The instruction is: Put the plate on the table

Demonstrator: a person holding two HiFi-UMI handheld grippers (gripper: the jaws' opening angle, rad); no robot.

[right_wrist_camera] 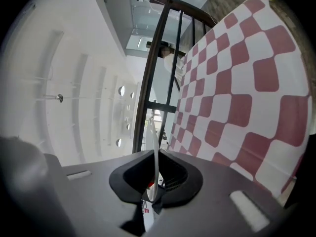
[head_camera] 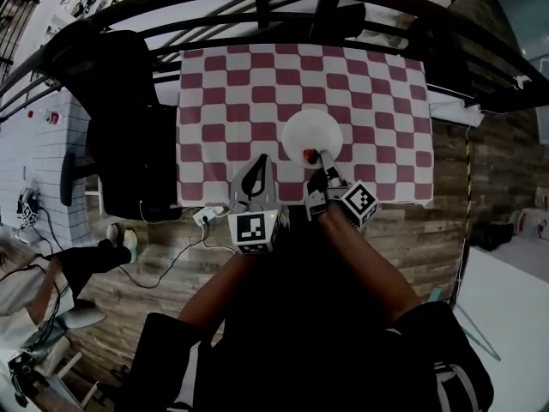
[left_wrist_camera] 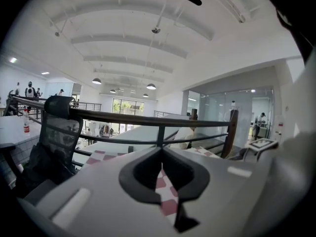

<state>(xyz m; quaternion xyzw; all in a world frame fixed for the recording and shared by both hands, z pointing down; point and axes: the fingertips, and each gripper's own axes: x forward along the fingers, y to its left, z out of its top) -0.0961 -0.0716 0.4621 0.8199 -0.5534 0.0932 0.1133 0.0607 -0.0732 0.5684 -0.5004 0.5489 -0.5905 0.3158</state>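
1. Clamping is noted at the right gripper (right_wrist_camera: 156,157): the jaws are nearly together, pinched on the thin near rim of the white plate (head_camera: 310,132), which is seen edge-on between them.
2. The gripper is rolled onto its side, so the plate is carried flat, roughly parallel to the checkered cloth (head_camera: 223,93).
3. The plate is located over the right-of-centre part of the table (head_camera: 386,101), well inside every edge. Whether its base touches the cloth cannot be told; a gap is hinted at in the right gripper view only.
4. The left gripper (left_wrist_camera: 161,151) is closed on nothing, with cloth visible beyond its tips. It is held at the near table edge, apart from the plate.
5. Step judged: set-down in hand, release not yet made.
6. Risks judged:
   - The hold is on one rim only, so the far side could sag or the plate could pivot out if it is jolted.
   - If release is made while a gap remains, the plate could drop and rattle or chip.
   - If the gripper is pulled back before the jaws are fully spread, plate and cloth could be dragged toward the near edge.
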